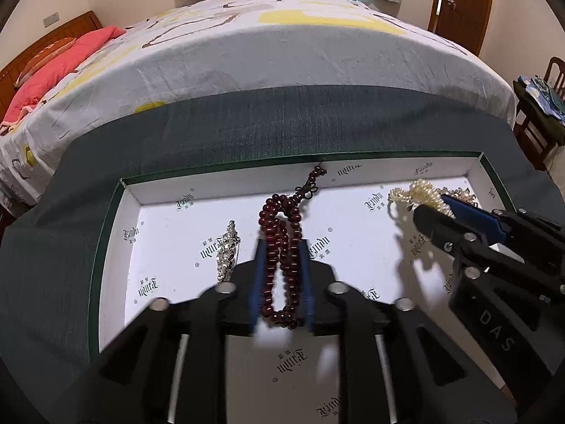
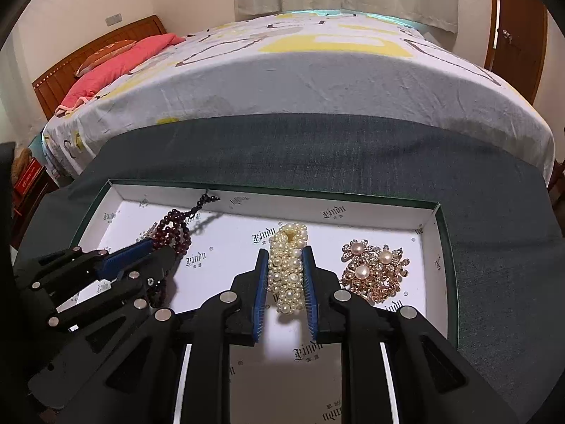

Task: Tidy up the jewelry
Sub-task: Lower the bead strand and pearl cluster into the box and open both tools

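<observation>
A shallow white-lined box with a green rim [image 1: 219, 171] [image 2: 317, 190] lies on a dark cloth. My left gripper [image 1: 280, 247] is shut on a dark red bead string [image 1: 280, 243], whose tassel reaches the box's far wall; the string also shows in the right wrist view [image 2: 174, 229]. My right gripper [image 2: 286, 258] is shut on a pearl bracelet [image 2: 287, 268], seen at the right in the left wrist view [image 1: 420, 190]. A silver rhinestone brooch [image 1: 227, 247] lies left of the beads. A gold and pearl brooch [image 2: 374, 270] lies right of the bracelet.
The dark cloth [image 1: 282, 123] covers the surface around the box. Behind it stands a bed with a grey and yellow sheet [image 2: 317, 70] and a pink blanket [image 1: 67, 63]. A wooden chair [image 1: 543, 106] stands at the right, a door [image 1: 462, 0] behind.
</observation>
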`<state>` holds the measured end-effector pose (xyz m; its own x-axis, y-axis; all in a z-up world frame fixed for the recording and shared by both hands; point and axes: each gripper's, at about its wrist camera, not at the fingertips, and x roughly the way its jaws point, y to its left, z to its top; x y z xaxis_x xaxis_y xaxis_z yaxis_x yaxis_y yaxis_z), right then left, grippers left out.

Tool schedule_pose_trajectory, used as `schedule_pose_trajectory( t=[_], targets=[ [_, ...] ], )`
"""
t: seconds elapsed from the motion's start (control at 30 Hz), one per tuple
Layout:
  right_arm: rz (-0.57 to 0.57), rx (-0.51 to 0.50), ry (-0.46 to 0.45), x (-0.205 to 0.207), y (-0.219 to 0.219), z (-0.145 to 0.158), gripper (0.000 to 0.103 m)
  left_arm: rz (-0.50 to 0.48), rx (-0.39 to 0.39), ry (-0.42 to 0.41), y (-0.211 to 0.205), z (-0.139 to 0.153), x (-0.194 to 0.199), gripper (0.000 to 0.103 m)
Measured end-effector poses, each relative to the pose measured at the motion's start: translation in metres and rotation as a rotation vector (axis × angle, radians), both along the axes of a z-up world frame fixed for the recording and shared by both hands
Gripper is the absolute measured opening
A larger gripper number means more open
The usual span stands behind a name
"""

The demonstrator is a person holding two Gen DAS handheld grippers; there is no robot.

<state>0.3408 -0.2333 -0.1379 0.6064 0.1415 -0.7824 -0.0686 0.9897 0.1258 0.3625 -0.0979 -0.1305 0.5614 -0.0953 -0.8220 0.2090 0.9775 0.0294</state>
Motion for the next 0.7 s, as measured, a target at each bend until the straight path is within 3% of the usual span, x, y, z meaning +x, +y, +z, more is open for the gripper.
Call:
schedule_pose_trajectory(
  t=[0.07,0.2,0.43,0.7],
  targets=[
    [0.002,-0.001,0.006,0.000,-0.001,-0.001,0.020,0.006,-0.006,0.000,0.001,0.001,0.000,0.036],
    [-0.022,0.000,-0.007,0.001,-0.004,0.001,0.041,0.015,-0.020,0.004,0.003,0.001,0.001,0.042],
    [-0.037,0.008,-0.031,-0.003,-0.009,0.004,0.044,0.034,-0.045,-0.011,0.008,0.004,0.000,0.057],
    [-0.056,0.005,-0.096,-0.022,-0.014,0.016,0.052,0.052,-0.050,-0.108,0.017,0.019,-0.020,0.076]
  ],
)
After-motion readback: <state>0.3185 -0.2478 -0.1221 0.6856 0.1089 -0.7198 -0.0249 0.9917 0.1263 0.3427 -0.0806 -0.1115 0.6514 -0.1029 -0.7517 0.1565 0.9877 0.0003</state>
